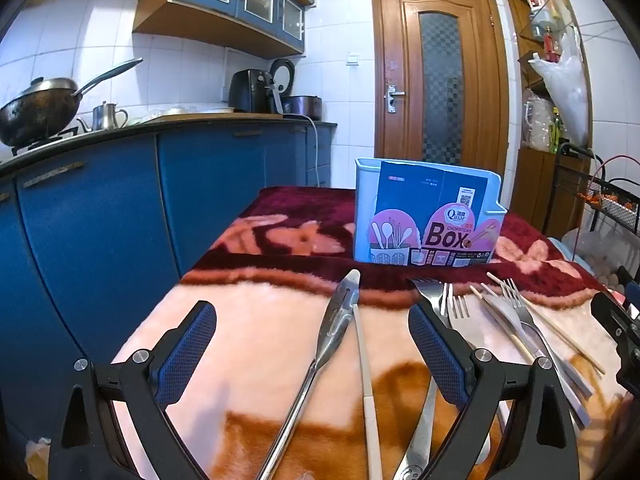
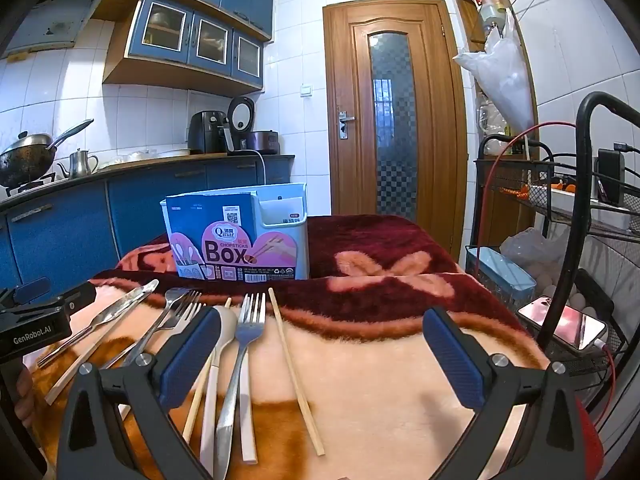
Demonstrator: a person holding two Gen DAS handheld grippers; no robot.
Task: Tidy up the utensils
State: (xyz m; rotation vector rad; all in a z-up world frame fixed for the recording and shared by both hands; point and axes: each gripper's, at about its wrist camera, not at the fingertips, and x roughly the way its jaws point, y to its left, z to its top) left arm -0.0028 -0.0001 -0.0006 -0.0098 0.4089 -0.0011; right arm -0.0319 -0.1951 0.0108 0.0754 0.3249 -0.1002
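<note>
both grippers spread wide over loose utensils

the left gripper (image 1: pixel 312 356) has jaws fully apart, a steel knife (image 1: pixel 332 332) and a chopstick (image 1: pixel 366 376) lying between them untouched. the right gripper (image 2: pixel 322 360) is equally splayed above a fork (image 2: pixel 244 344) (nothing pinched). the chopsticks box (image 2: pixel 240 236) stands upright behind them on the blanket (image 2: pixel 380 380).

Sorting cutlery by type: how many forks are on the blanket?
3. All lie on the blanket: one fork behind the right finger of the left tongs, a second fork just right of it, a third fork farther right among the chopsticks. More may hide underneath.
</note>
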